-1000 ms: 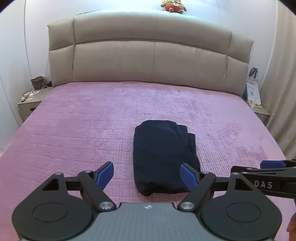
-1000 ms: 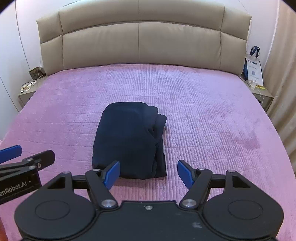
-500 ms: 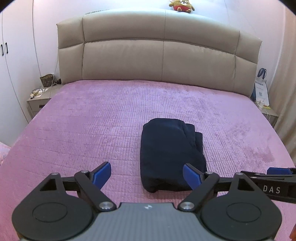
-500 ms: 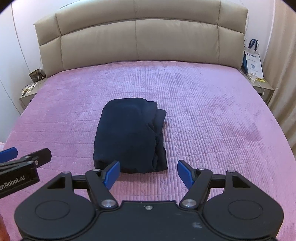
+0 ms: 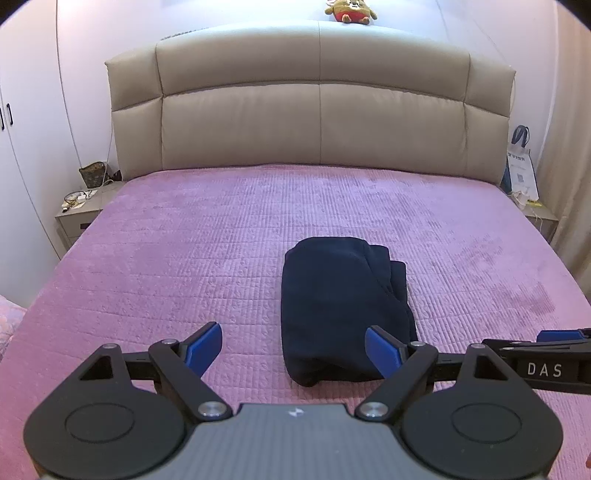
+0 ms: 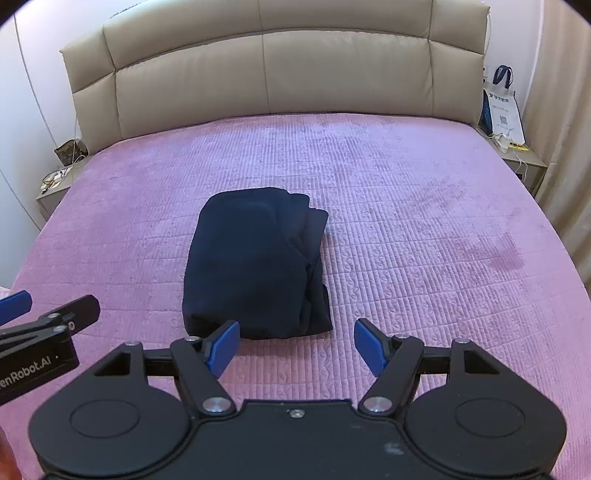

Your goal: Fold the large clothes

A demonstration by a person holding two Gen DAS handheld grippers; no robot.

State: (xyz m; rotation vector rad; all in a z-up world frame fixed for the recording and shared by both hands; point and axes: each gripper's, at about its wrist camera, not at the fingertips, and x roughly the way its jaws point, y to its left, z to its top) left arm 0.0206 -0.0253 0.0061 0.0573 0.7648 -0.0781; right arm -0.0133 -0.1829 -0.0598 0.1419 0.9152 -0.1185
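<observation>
A dark navy garment [image 5: 341, 306] lies folded in a compact rectangle on the pink bedspread [image 5: 184, 266]; it also shows in the right wrist view [image 6: 255, 266]. My left gripper [image 5: 293, 347] is open and empty, held above the bed in front of the bundle's near edge, slightly to its left. My right gripper [image 6: 295, 345] is open and empty, held just in front of the bundle's near right corner. Neither gripper touches the cloth. Each gripper's side shows in the other's view.
A beige padded headboard [image 5: 317, 122] stands at the far end with a plush toy [image 5: 351, 11] on top. Nightstands [image 5: 79, 214] flank the bed; a white bag [image 6: 502, 107] stands on the right one. A curtain [image 6: 557, 122] hangs at right.
Both grippers have pulled back and risen slightly from the folded garment, staying open. The garment has not moved.
</observation>
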